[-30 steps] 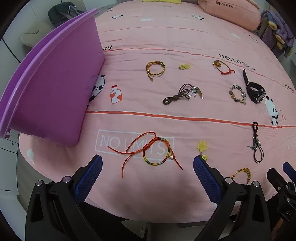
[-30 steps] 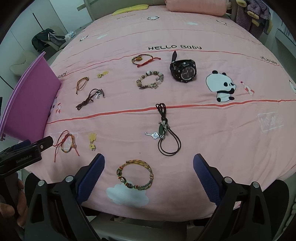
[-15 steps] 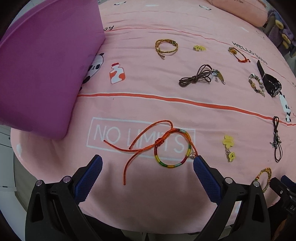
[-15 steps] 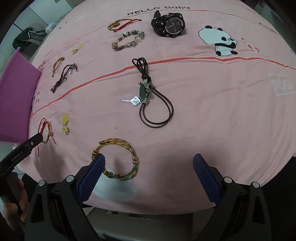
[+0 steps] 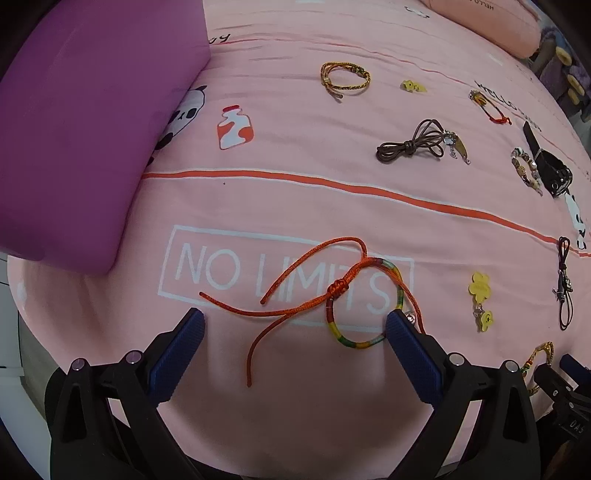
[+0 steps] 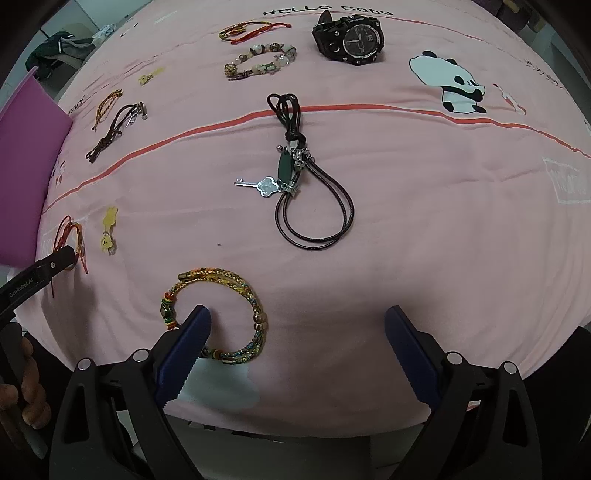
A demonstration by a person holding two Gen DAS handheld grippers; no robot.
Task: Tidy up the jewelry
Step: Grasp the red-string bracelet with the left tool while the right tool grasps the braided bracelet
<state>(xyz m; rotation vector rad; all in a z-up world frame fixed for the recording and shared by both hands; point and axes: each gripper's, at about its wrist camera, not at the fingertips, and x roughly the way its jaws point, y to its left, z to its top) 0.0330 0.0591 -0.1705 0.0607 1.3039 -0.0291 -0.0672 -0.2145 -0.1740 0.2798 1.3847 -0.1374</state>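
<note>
1. Pink bedsheet [image 5: 369, 229] under everything, printed "NO LIMITS" in a white box, "HELLO Baby" in black near the far edge, plus pandas and a red-and-white bottle.
2. Left gripper [image 5: 295, 325] low over the sheet, jaws wide, empty; right blue pad [image 5: 413, 358] touching the rim of the rainbow string bracelet [image 5: 364, 302], whose red cords trail between the two pads.
3. Right gripper [image 6: 297, 323] likewise low, jaws wide, holding nothing; left pad [image 6: 184, 350] planted inside the loop of the gold braided bracelet [image 6: 236, 321], over a pale cloud print.
4. Lettering "GenRobot.AI" readable on the black arm of the left gripper at the left edge of the right wrist view; fingers of a hand [image 6: 26, 387] wrapped round its handle.
5. Purple bin [image 5: 85, 122] at the left of the bed, tilted, resting over a panda print.
6. Elsewhere on the sheet, well apart: yellow flower charms [image 5: 480, 299], brown cord necklace [image 5: 417, 144], gold-brown braided bracelet [image 5: 343, 77], black cord necklace with key pendant [image 6: 303, 184], beaded bracelet [image 6: 258, 62], red-and-yellow string bracelet [image 6: 251, 29], black wristwatch [image 6: 351, 37].
7. Watch dial text too small to read.
</note>
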